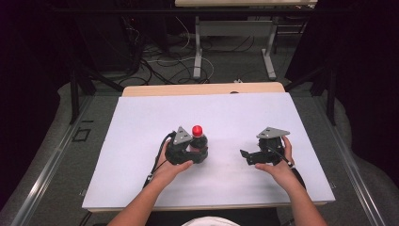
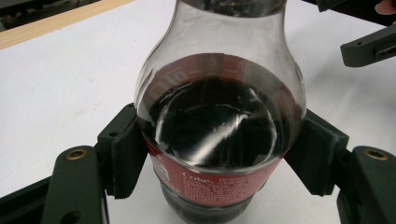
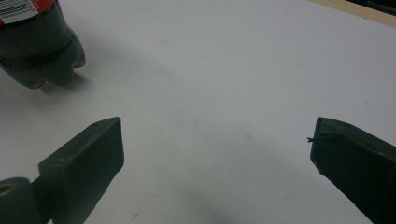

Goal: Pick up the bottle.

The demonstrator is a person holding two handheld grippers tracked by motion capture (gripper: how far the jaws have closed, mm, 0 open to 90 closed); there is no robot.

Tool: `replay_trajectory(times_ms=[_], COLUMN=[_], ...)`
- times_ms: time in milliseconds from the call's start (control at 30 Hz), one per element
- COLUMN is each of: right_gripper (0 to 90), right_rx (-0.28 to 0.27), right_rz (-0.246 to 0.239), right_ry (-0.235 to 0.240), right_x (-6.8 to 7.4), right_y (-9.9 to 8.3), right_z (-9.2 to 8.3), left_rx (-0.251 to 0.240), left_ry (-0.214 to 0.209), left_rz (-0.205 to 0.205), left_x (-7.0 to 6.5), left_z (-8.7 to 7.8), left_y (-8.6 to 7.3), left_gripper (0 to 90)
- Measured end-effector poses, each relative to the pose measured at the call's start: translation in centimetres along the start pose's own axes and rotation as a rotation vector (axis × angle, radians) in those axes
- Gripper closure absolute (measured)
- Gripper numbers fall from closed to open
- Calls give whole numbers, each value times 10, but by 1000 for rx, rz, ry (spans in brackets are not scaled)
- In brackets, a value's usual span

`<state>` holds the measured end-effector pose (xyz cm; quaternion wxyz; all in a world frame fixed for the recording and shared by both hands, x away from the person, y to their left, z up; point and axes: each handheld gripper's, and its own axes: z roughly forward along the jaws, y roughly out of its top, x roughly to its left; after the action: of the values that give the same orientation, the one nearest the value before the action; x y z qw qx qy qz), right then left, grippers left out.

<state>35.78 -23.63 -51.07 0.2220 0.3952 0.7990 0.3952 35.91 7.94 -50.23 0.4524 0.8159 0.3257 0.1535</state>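
Now the fingers (image 2: 123,154) of the left gripper (image 2: 219,163) are clamped on the cola bottle (image 2: 219,126), one ribbed pad on each side of its body, just at the top edge of the red label. The bottle stands upright on the white surface (image 1: 141,122), slightly at 9 o'clock from its centre, with its red cap (image 1: 197,129) at the top. The left hand (image 1: 175,165) holds this gripper from 6 o'clock. The fingers (image 3: 88,158) of the right gripper (image 1: 249,156) stand wide apart with nothing between them, low over the surface. This gripper is at 3 o'clock of the bottle, well apart from it, and the right hand (image 1: 277,165) holds it.
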Motion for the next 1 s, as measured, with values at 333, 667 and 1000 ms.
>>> replay_trajectory(times_ms=[333,667,1000], right_gripper=[61,61,190], right_rx=[-38,-74,-80], right_rz=[-21,20,-32], right_ry=[27,84,170], right_x=[12,32,53], right_y=[10,27,50], right_z=[-5,-21,-27], left_rx=[10,35,21], left_ry=[-16,-27,-24], left_rz=[-12,-12,-4], left_x=[-2,-5,-7], left_z=[-14,-24,-28], left_y=[3,1,2], left_gripper=[294,294,294])
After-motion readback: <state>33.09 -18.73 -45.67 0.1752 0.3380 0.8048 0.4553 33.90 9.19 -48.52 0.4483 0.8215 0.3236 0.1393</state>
